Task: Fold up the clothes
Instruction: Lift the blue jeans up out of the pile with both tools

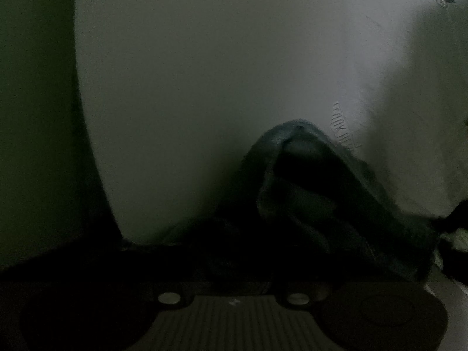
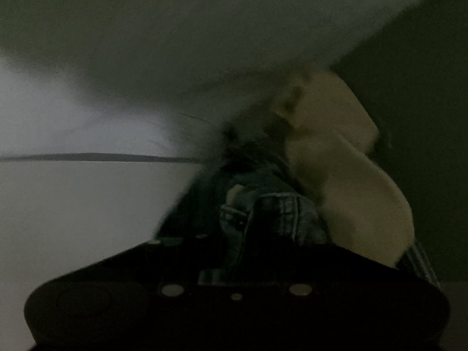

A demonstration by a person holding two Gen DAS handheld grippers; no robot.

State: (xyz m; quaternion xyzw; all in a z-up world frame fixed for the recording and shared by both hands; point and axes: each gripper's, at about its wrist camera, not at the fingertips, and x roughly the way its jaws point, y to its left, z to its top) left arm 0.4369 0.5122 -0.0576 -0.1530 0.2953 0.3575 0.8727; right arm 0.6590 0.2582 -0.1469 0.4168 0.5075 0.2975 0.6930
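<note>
Both views are very dark. In the left wrist view a dark blue denim garment [image 1: 316, 193] bunches up right in front of the camera and covers my left gripper [image 1: 234, 251]; its fingers are hidden under the cloth. In the right wrist view the same kind of denim, with a stitched seam [image 2: 278, 213], fills the space at my right gripper [image 2: 248, 234] and hides its fingers. A pale yellowish cloth [image 2: 345, 175] hangs to the right of the denim. Both grippers seem raised, facing a plain wall.
A pale wall [image 1: 219, 73] fills most of the left wrist view, with a dark green surface [image 1: 35, 117] at left. In the right wrist view a dark horizontal line [image 2: 87, 157] crosses the pale wall, and a dark green area [image 2: 424, 102] lies at right.
</note>
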